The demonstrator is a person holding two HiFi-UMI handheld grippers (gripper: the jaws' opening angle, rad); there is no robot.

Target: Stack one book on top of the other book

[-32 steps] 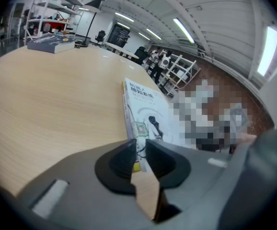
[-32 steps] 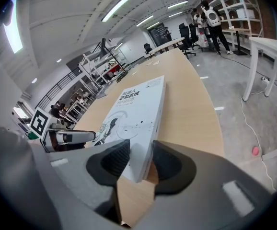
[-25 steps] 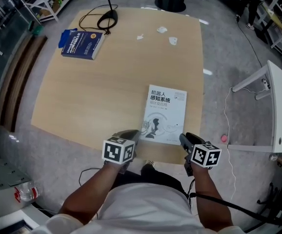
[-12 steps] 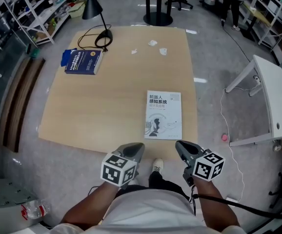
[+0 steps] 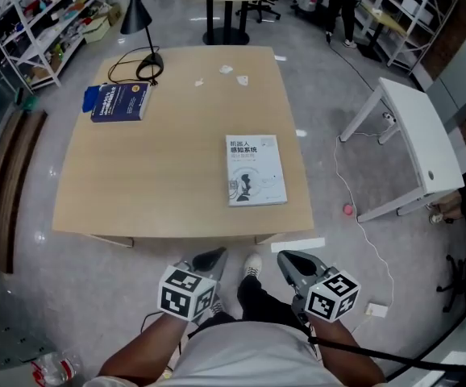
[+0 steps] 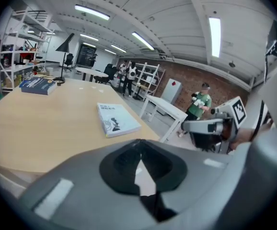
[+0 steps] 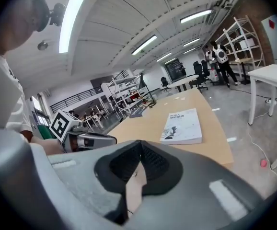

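Note:
A white book [image 5: 255,170] lies flat near the front right of the wooden table [image 5: 160,176]. A blue book [image 5: 118,101] lies at the table's far left corner. Both grippers hang in the air in front of the table's near edge, well short of either book. My left gripper [image 5: 209,258] is shut with nothing in it. My right gripper [image 5: 291,259] is shut and empty too. The left gripper view has the white book [image 6: 117,120] and the blue book [image 6: 38,85] beyond its closed jaws. In the right gripper view the white book [image 7: 181,127] lies ahead.
A black desk lamp [image 5: 140,22] with its cable stands behind the blue book. Paper scraps [image 5: 233,75] lie at the table's far edge. A white side table [image 5: 410,135] stands at the right, a pink ball [image 5: 347,210] on the floor beside it. Shelves line the room.
Both grippers have drawn back from the table's front edge toward the person and risen. The head view now takes in the whole table from farther off. The books have not moved.

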